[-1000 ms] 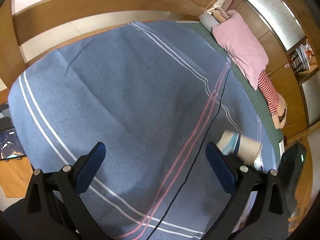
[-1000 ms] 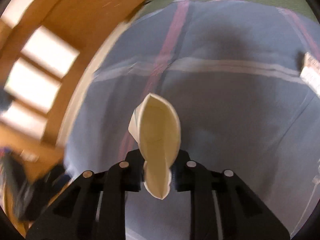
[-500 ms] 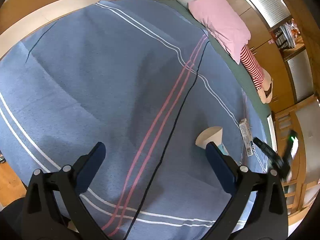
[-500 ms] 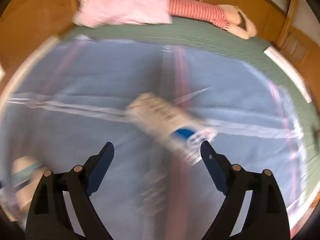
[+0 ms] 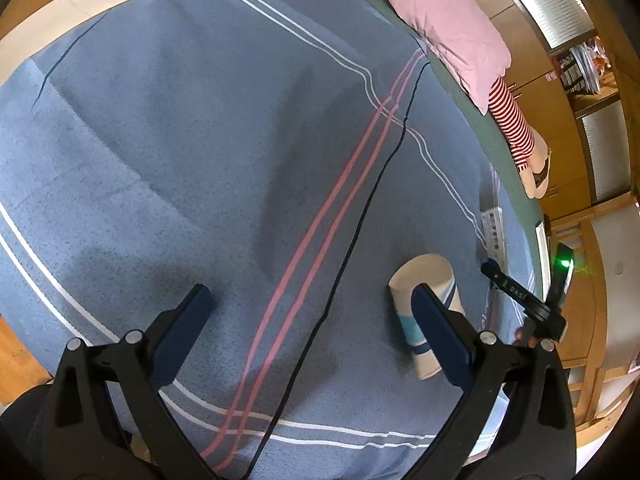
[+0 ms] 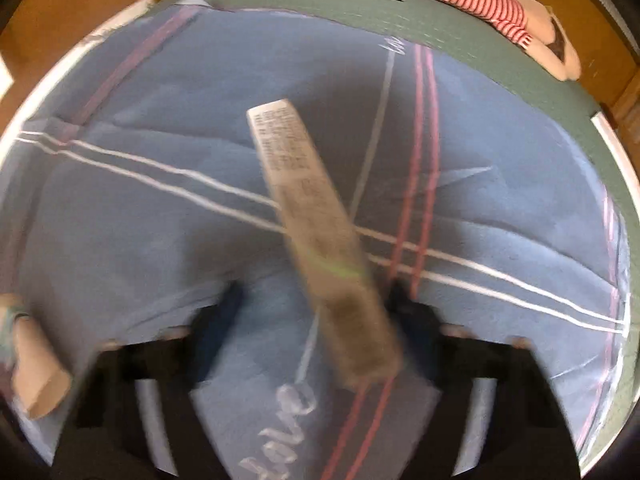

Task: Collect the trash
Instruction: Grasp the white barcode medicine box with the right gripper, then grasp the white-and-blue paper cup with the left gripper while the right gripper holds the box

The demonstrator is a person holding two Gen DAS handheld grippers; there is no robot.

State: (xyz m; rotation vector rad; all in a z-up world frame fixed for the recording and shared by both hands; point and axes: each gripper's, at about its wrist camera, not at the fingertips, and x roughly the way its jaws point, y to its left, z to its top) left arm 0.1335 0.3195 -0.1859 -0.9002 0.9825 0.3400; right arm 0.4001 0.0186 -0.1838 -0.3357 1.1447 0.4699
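blue striped blanket (image 5: 192,128) on a bed, carrying two pieces of trash: one paper cup (image 5: 424,296) lying on its side, and one long flat printed carton (image 6: 316,240) lying near it. in the left wrist view the cup lies just behind the right finger of the left hand-held gripper (image 5: 312,312), whose jaws stand wide apart with nothing between them; the carton (image 5: 494,228) shows as a narrow strip beyond the cup, toward the blanket's edge. in the right wrist view the carton runs lengthwise from mid-frame down between the fingers of the right hand-held gripper (image 6: 316,304); the jaws look spread to either side of it, though motion blur hides whether either pad touches it. the cup (image 6: 28,364) sits at the far left edge of that view.

step in hand, as judged: approach to the carton with the right tool, neither item yet gripped. the next move calls for settling the blurred tool, closing across the carton's narrow width, and lifting it flat off the soft cloth. no bin or bag is visible in either view.

count: one cup, one carton, one thin black cable (image 5: 360,220) across the blanket, one pink pillow (image 5: 452,28), one striped soft toy (image 5: 516,128), two tools.
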